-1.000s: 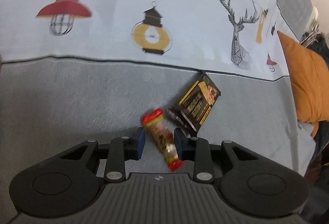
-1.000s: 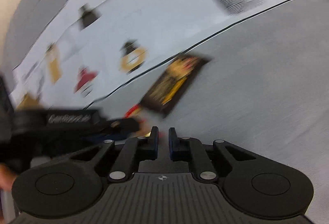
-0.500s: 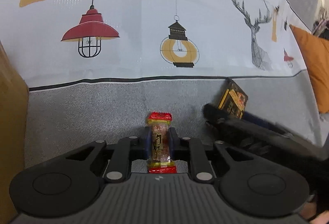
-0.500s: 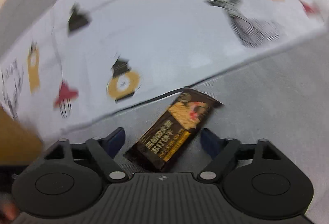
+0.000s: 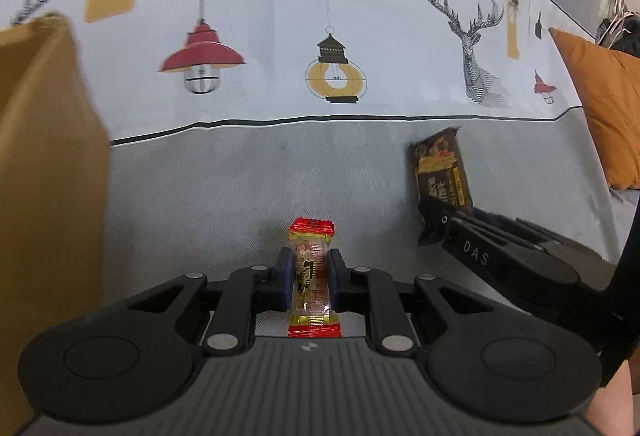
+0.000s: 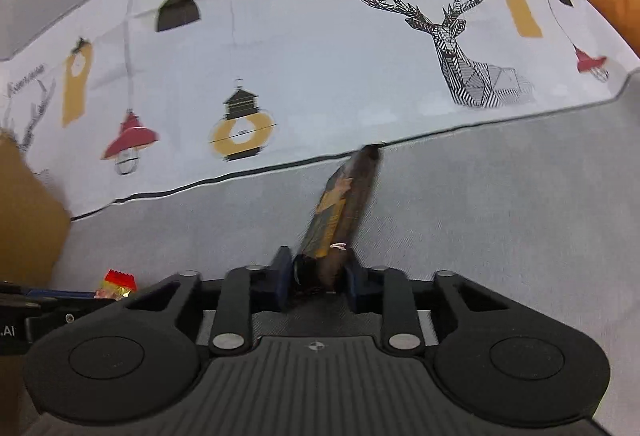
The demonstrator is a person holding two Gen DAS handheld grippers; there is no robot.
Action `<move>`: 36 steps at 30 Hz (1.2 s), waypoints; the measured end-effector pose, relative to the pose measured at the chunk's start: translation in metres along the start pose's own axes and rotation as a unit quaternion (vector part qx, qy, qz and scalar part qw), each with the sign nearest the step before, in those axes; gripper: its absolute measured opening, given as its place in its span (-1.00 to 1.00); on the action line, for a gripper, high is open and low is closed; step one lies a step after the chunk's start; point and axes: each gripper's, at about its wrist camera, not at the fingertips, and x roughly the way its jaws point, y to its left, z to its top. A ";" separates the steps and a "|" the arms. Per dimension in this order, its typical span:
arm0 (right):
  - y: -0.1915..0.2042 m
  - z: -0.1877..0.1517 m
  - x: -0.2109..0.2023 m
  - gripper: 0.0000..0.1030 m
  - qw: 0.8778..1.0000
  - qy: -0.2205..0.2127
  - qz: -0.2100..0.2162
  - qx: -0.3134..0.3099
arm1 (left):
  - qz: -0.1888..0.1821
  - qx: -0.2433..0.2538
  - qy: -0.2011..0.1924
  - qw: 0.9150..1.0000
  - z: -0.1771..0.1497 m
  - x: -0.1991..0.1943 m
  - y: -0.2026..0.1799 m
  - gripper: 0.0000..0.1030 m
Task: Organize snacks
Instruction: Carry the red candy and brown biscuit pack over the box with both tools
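Observation:
My left gripper (image 5: pixel 307 278) is shut on a small red and gold candy packet (image 5: pixel 311 276), held upright above the grey cloth. My right gripper (image 6: pixel 316 272) is shut on a dark brown and gold snack packet (image 6: pixel 340 211), lifted and tilted on edge. In the left wrist view the same dark packet (image 5: pixel 442 171) sticks up from the right gripper (image 5: pixel 434 226) at right. In the right wrist view the candy packet (image 6: pixel 116 282) shows at lower left in the left gripper.
A brown cardboard box (image 5: pixel 44 175) stands close at the left, and also shows in the right wrist view (image 6: pixel 28 211). An orange cushion (image 5: pixel 600 103) lies at the right. A printed grey and white cloth (image 5: pixel 280 171) covers the surface.
My right gripper closed on the dark packet and lifted it on edge. My left gripper moved left with the candy, bringing the cardboard box closer.

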 end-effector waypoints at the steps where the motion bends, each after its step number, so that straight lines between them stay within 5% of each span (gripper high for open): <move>1: 0.004 -0.004 -0.007 -0.57 1.000 -0.001 0.005 0.002 | 0.001 -0.003 -0.002 1.000 -0.005 -0.010 0.003 -0.64; 15: 0.062 -0.032 -0.108 -0.65 0.998 -0.038 0.034 -0.039 | -0.001 -0.023 -0.043 0.999 -0.045 -0.125 0.047 -0.64; 20: 0.100 -0.028 -0.165 -0.65 0.993 -0.076 0.059 -0.066 | 0.000 -0.024 -0.095 0.995 -0.048 -0.182 0.063 -0.64; 25: 0.159 -0.020 -0.224 -0.65 0.981 -0.128 0.097 -0.105 | 0.036 0.008 -0.198 0.980 -0.056 -0.265 0.071 -0.64; 31: 0.230 -0.005 -0.290 -0.65 0.955 -0.200 0.150 -0.159 | 0.069 0.029 -0.298 0.952 -0.073 -0.352 0.086 -0.64; 33: 0.246 -0.001 -0.302 -0.65 0.948 -0.212 0.161 -0.176 | 0.082 0.034 -0.316 0.944 -0.080 -0.367 0.094 -0.64; 36: 0.265 0.000 -0.308 -0.65 0.941 -0.218 0.173 -0.193 | 0.084 0.020 -0.316 0.945 -0.088 -0.372 0.115 -0.64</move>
